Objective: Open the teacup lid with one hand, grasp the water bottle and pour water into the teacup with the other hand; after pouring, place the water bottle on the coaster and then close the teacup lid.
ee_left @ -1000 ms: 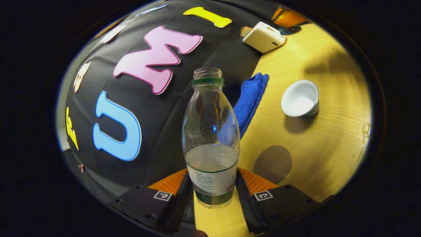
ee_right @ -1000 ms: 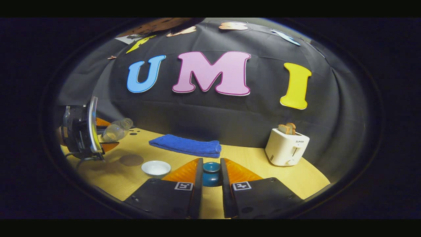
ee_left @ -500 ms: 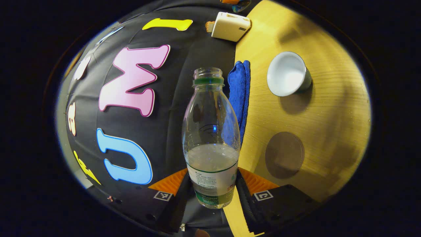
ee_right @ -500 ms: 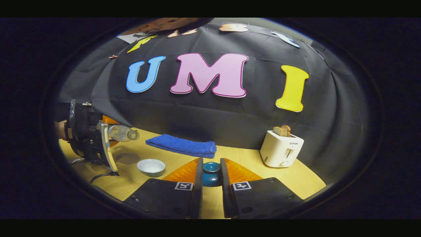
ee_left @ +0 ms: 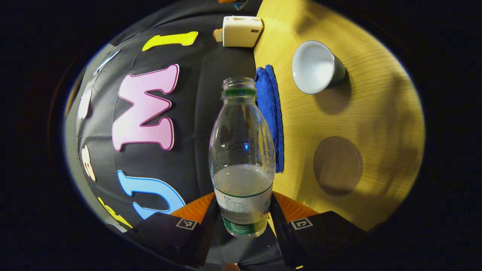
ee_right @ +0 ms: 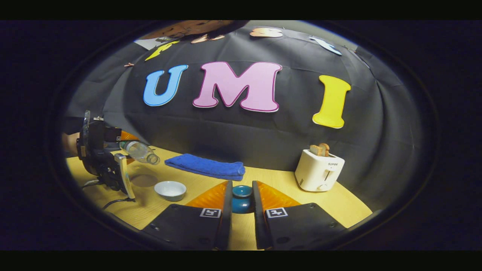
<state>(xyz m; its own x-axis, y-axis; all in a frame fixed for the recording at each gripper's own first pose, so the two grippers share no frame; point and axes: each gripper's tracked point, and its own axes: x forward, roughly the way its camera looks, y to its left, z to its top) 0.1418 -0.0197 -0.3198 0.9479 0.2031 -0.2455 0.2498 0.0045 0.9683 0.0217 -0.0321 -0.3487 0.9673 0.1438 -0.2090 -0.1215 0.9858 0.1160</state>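
Left gripper (ee_left: 243, 214) jaws pinching tilted water bottle (ee_left: 242, 150) (right gripper (ee_right: 241, 205) clamping lid (ee_right: 241, 198)).

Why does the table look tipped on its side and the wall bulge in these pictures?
Left gripper view: the camera is rolled over with the tilted water bottle, so the table stands sideways. Right gripper view: the fisheye lens bends the wall and table edge; the teacup and toaster stay sharp.
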